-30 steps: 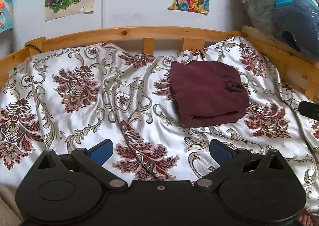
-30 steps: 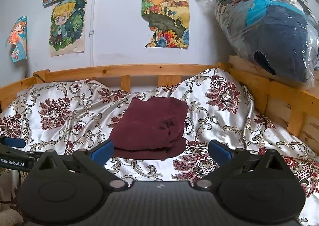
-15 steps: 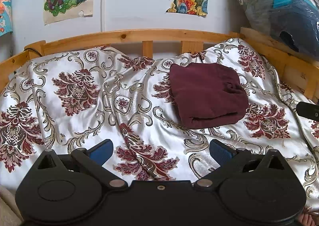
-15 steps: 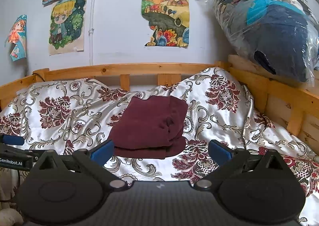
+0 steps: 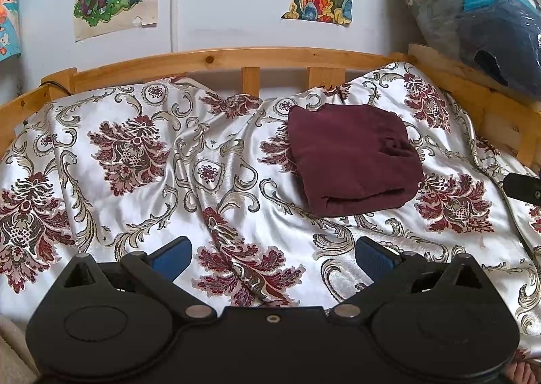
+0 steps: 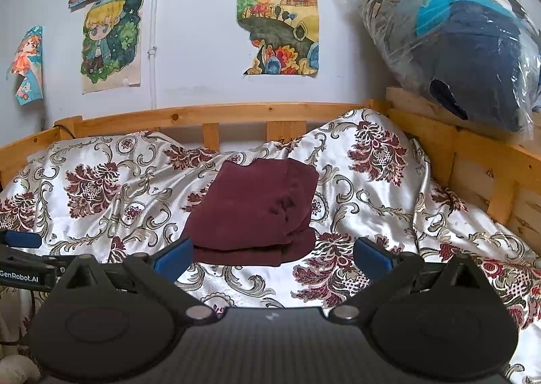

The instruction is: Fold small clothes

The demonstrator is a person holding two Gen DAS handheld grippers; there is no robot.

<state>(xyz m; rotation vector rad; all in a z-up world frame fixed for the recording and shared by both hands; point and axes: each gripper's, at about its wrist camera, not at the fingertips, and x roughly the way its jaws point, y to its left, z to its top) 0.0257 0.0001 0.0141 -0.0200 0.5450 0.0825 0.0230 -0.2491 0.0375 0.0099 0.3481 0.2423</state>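
Folded maroon garment (image 5: 353, 160) lies on bedspread (image 5: 135, 181), near headboard rail (image 5: 236, 57). Left gripper (image 5: 272, 253) level, jaws released, empty, short of garment. Right gripper (image 6: 272, 253) likewise, just before garment's near edge.

Soft, even daylight; the satin bedspread (image 5: 236, 181) gleams, shadows are faint, focus is sharp, and the bed rail (image 6: 236, 110) bows.

White wall (image 6: 196, 45) with taped cartoon drawings (image 6: 110, 42). Pine bed frame (image 6: 236, 111) with slatted rail; floral satin bedspread (image 5: 135, 181) rumpled. Plastic-wrapped bedding bundle (image 6: 466, 45) on frame's right rear corner.
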